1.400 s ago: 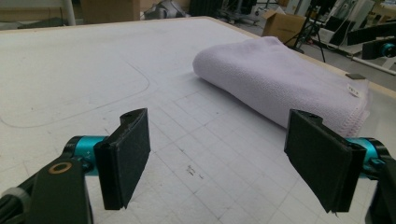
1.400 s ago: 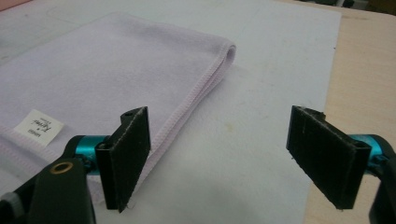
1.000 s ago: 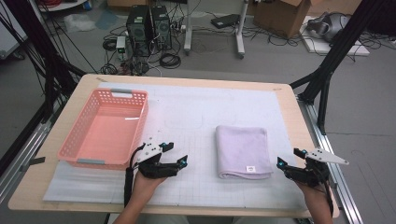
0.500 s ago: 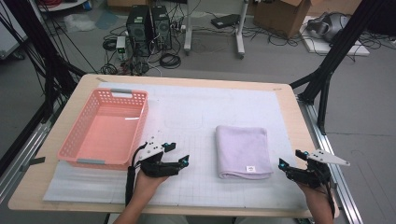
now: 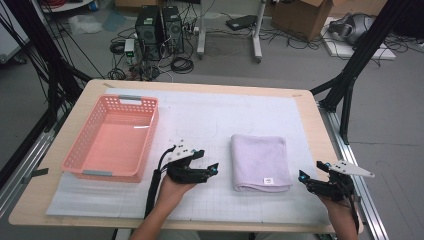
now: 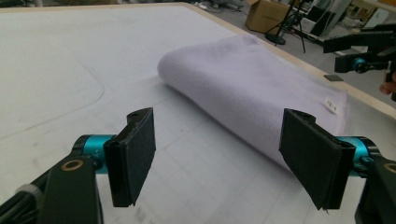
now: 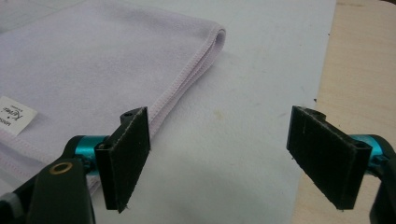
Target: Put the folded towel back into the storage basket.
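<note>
A folded lilac towel (image 5: 260, 160) with a small white label lies on the white mat, right of the middle. My left gripper (image 5: 212, 169) hovers just left of the towel, pointing at its left fold. In the left gripper view its jaws (image 6: 224, 154) stand wide open with nothing between them, and the towel (image 6: 247, 93) lies just ahead. My right gripper (image 5: 301, 176) sits off the towel's front right corner. Its jaws (image 7: 219, 154) are open and empty over the mat, with the towel's hemmed edge (image 7: 93, 60) beside the left pad.
A pink plastic basket (image 5: 112, 137) stands empty on the left of the table. The wooden table edge (image 7: 364, 70) runs close on the right, with black frame legs and floor cables beyond. The right gripper (image 6: 364, 51) shows far off in the left gripper view.
My left gripper has moved a little to the right, closer to the towel. The right gripper and the towel have stayed where they were.
</note>
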The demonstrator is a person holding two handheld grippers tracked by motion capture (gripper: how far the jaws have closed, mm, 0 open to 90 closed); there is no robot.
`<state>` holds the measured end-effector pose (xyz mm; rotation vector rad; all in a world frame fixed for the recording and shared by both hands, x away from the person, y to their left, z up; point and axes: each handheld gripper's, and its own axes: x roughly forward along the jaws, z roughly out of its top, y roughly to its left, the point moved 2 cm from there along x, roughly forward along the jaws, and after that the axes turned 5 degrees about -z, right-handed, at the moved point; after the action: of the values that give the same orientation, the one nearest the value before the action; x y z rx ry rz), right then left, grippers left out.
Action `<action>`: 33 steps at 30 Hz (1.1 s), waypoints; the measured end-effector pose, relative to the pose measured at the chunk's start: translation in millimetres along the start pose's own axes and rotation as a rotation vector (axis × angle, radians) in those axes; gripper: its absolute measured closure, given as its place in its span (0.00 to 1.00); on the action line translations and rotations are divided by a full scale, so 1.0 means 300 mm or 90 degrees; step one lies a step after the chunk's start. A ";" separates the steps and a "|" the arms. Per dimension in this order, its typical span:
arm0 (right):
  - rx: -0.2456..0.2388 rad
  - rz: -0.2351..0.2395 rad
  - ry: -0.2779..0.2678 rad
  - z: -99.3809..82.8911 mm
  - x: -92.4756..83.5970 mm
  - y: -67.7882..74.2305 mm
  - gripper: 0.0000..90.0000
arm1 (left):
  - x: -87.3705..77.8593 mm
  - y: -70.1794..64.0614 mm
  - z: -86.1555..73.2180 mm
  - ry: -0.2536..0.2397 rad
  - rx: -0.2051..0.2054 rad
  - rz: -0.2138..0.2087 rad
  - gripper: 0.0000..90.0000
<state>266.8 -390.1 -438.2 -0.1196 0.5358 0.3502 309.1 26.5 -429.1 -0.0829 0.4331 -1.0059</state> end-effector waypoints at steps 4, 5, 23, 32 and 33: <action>0.001 -0.001 -0.003 0.002 0.000 -0.004 0.23 | 0.079 -0.025 0.029 0.022 -0.006 -0.011 0.30; 0.003 0.000 -0.002 0.002 0.000 -0.004 0.23 | 0.098 -0.030 0.032 0.029 -0.007 -0.009 0.29; 0.001 0.013 -0.004 0.004 0.002 0.003 0.23 | 0.356 0.000 0.014 0.164 -0.084 0.022 0.24; 0.001 0.015 -0.004 0.007 0.006 0.005 0.23 | 0.368 -0.001 0.004 0.169 -0.088 0.000 0.32; 0.001 0.015 -0.004 0.007 0.008 0.006 0.23 | 0.369 -0.003 0.004 0.168 -0.091 -0.003 0.37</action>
<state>269.0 -387.3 -437.6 -0.1099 0.5316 0.3736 359.7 -66.3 -462.6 -0.0799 0.7464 -0.9931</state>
